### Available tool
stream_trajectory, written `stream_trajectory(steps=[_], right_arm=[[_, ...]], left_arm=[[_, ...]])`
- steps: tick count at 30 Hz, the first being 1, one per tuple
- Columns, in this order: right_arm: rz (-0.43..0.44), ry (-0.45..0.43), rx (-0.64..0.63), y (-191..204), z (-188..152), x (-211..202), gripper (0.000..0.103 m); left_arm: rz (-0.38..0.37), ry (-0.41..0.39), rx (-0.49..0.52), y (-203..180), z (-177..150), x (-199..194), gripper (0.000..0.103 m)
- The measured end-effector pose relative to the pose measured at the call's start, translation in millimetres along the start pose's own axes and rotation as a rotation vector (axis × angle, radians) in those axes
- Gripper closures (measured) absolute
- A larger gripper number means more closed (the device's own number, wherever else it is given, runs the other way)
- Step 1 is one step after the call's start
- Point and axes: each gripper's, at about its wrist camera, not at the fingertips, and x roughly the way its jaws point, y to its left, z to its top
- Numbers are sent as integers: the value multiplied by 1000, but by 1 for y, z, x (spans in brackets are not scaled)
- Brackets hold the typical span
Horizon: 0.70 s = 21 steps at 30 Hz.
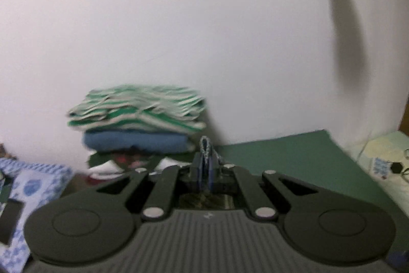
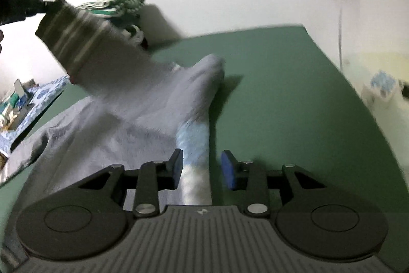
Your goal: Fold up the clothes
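At the far left of the right wrist view the left gripper [image 2: 48,7] is raised above the table, its jaws together on the striped cuff [image 2: 76,42] of the grey garment [image 2: 107,134], so that end hangs in the air while the rest of the garment lies rumpled on the green mat [image 2: 281,99]. The pinch is narrow: in the left wrist view only a small loop of knit shows at the closed tips, so a further pull could slip the cuff free. Behind stands the stack of folded clothes [image 1: 138,117], near enough for a swinging sleeve to knock it askew. To the right, the right gripper [image 2: 202,165] has its jaws apart astride the pale blue sleeve [image 2: 194,145], pads not pressing; unpinned, the cloth may drag and bunch.
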Motion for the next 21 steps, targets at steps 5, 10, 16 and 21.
stream_trajectory(steps=[5,10,16,21], right_arm=[[-16,-2,-62,-1,20,20,66],[-11,20,-66,4,38,56,65],[-26,64,-36,6,54,87,63],[-2,87,-31,1,49,65,63]], left_arm=[[51,81,-29,27,-29,2,103],[89,158,-55,48,-65,3,103],[144,268,-93,66,-110,11,103],[148,320,-119,69,-134,18,103]])
